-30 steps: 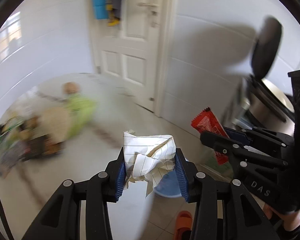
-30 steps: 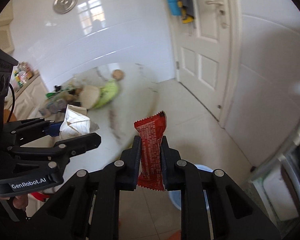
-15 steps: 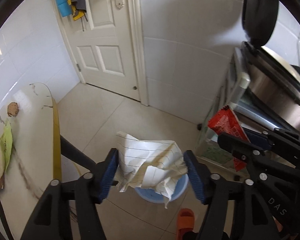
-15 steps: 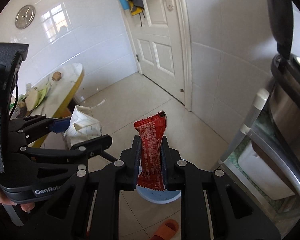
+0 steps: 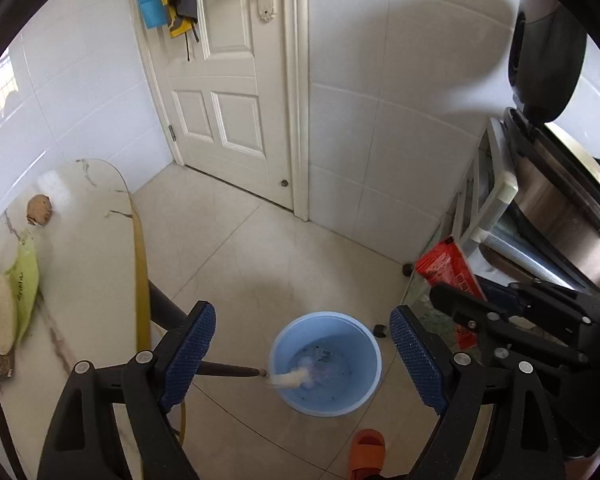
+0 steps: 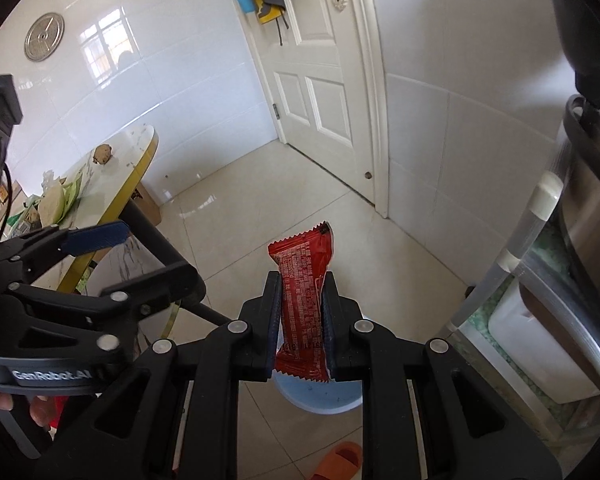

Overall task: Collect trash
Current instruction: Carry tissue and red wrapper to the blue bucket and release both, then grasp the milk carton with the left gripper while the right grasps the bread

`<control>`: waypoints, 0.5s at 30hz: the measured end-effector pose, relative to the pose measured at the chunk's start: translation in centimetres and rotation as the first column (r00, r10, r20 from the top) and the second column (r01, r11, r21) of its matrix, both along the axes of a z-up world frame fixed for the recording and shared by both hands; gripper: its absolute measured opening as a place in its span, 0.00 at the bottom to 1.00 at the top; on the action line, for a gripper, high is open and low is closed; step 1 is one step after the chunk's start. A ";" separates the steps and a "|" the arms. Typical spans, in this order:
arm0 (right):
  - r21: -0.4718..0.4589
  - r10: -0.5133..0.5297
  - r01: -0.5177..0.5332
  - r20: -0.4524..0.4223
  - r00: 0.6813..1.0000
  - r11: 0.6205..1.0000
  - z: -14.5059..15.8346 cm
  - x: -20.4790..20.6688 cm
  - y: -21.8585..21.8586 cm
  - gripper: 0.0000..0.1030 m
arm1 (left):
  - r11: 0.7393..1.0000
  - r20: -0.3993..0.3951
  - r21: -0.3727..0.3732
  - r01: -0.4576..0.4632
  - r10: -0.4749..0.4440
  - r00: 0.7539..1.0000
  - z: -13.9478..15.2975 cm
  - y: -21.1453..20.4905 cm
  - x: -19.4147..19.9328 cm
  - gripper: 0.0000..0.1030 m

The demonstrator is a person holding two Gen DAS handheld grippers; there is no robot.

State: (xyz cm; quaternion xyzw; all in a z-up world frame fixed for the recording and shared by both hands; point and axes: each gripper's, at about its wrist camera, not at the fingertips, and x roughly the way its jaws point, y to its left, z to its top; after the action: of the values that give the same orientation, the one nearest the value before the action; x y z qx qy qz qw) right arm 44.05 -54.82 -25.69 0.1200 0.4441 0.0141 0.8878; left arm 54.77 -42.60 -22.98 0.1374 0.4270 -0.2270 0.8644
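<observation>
My left gripper hangs over the round blue bin on the floor, its jaws opening wide with nothing between them. A blurred white crumpled paper is falling at the bin's left rim. My right gripper is shut on a red snack wrapper that stands upright between its pads, above the blue bin. In the left wrist view the red wrapper shows at the right. The left gripper appears at the left of the right wrist view.
A marble table with a yellow edge stands at left, bearing a green wrapper and other scraps. An orange slipper lies near the bin. A steel appliance on a shelf fills the right. A white door is behind.
The left gripper has opened and let go of the crumpled lined paper, which has dropped to the bin. Both grippers swung from the table to above the bin, then settled.
</observation>
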 end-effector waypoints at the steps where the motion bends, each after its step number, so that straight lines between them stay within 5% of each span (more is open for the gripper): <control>1: 0.001 0.002 -0.002 -0.002 1.000 1.000 0.0 0.1 0.1 0.20 | 1.000 0.008 0.002 0.000 0.000 1.000 0.3 0.1 -0.3 0.83; 4: 0.001 -0.009 0.009 0.011 1.000 1.000 0.3 0.2 0.2 0.27 | 1.000 0.030 -0.004 -0.009 0.010 1.000 1.4 1.0 -1.0 0.84; 6: 0.009 -0.017 0.017 0.009 1.000 1.000 0.5 0.2 0.2 0.45 | 1.000 0.037 -0.020 -0.013 0.014 0.999 2.3 1.8 -1.8 0.84; 15: -0.027 -0.016 0.018 0.068 0.998 0.999 4.8 -1.8 2.6 0.56 | 0.995 0.124 -0.096 -0.030 0.042 0.991 7.7 7.5 -7.9 0.89</control>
State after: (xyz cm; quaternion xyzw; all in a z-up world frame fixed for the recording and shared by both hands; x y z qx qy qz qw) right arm 42.28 -52.25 -20.91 0.1111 0.4128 0.0046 0.9040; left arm 46.83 -35.10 -15.27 0.1030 0.3631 -0.2220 0.8991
